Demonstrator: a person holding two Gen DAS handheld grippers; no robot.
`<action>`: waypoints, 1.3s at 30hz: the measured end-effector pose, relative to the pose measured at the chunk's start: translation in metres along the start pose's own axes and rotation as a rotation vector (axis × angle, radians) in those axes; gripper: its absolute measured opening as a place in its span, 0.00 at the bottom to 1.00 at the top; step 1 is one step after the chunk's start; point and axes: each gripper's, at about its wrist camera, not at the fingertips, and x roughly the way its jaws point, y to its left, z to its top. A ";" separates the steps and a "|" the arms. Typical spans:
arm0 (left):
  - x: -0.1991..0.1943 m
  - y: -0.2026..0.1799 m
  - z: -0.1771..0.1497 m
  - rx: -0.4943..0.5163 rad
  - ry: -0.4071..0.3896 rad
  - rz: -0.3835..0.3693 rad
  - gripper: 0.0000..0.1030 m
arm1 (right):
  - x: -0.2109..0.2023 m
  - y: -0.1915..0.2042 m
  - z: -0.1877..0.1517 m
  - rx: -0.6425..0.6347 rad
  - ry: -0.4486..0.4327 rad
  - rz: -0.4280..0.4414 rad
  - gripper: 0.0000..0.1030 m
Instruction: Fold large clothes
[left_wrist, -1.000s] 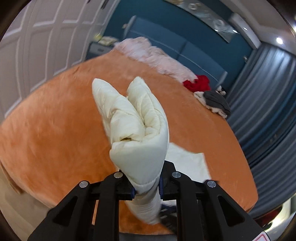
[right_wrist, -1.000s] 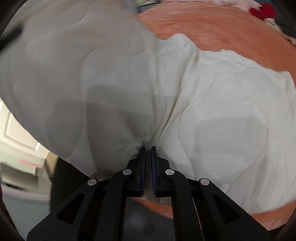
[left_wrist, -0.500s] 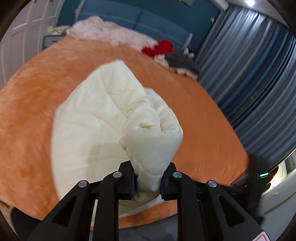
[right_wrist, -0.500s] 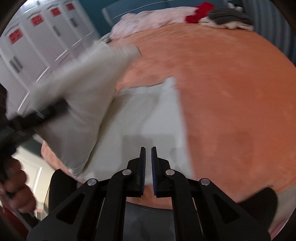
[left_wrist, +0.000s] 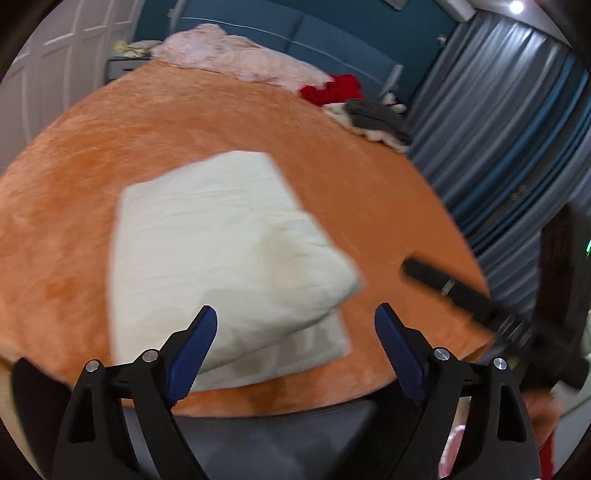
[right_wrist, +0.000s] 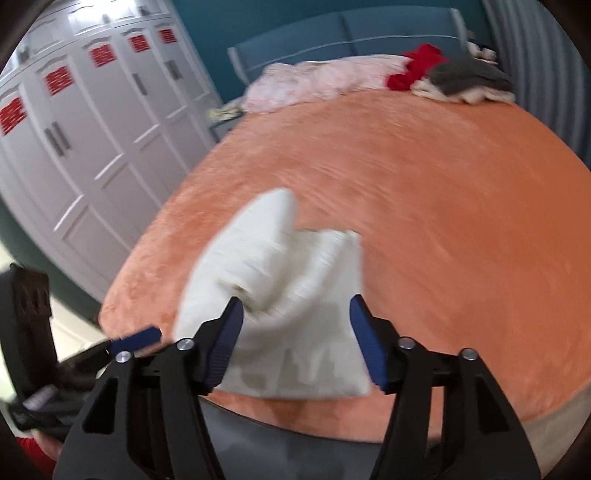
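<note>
A cream quilted garment (left_wrist: 221, 251) lies folded on the orange bed (left_wrist: 92, 140) near its front edge, one corner puffed up. It also shows in the right wrist view (right_wrist: 288, 295), blurred. My left gripper (left_wrist: 295, 325) is open and empty, just in front of the garment. My right gripper (right_wrist: 295, 317) is open and empty, over the garment's near edge. The right gripper also shows in the left wrist view (left_wrist: 480, 306) at the right. The left gripper's blue pad shows in the right wrist view (right_wrist: 136, 338) at the lower left.
A pink blanket (left_wrist: 240, 62), a red garment (left_wrist: 332, 88) and grey and white clothes (left_wrist: 373, 118) lie at the bed's far end by the blue headboard. White wardrobes (right_wrist: 74, 129) stand left. Grey curtains (left_wrist: 498, 147) hang right.
My left gripper opened and let go of the cream garment, which dropped folded onto the bed. My right gripper opened too. Both pulled back toward the bed's front edge.
</note>
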 end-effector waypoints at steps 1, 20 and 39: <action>-0.001 0.008 -0.003 0.001 0.007 0.029 0.82 | 0.006 0.007 0.007 -0.013 0.012 0.022 0.62; 0.055 0.091 -0.056 -0.060 0.177 0.250 0.72 | 0.057 -0.003 -0.014 0.056 0.209 -0.033 0.18; 0.082 0.079 -0.057 -0.034 0.272 0.265 0.68 | 0.114 -0.042 -0.086 0.020 0.244 -0.209 0.27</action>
